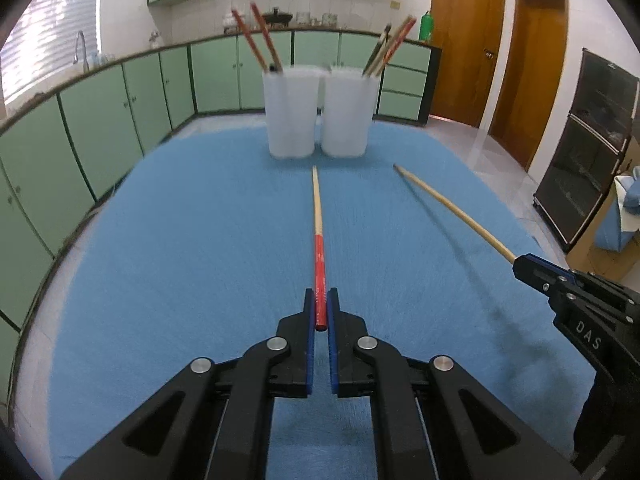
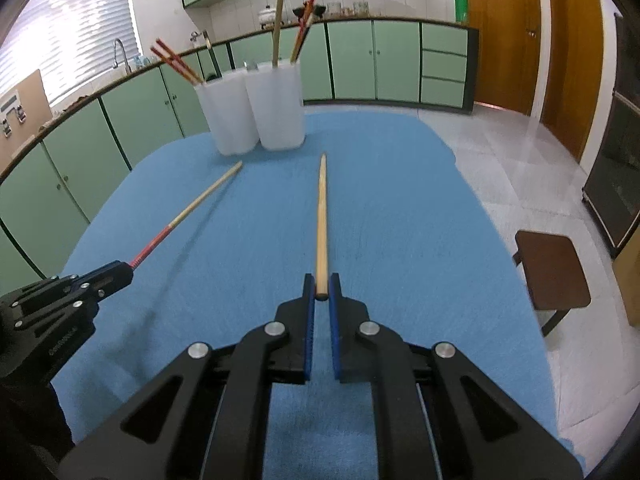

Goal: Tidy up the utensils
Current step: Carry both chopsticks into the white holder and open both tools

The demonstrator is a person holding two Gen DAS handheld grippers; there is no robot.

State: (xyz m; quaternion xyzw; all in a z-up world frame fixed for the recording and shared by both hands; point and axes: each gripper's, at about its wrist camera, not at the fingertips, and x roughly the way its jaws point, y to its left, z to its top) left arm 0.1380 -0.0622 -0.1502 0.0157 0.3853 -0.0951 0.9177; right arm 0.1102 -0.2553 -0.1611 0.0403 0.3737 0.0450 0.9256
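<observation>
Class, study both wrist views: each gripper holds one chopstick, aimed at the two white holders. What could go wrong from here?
1. The left gripper and right gripper each pinch only the very end of a chopstick, so the red-handled chopstick or the plain chopstick could pivot or slip.
2. The left holder and right holder already hold leaning sticks; an incoming tip may catch them or tip a holder.
</observation>
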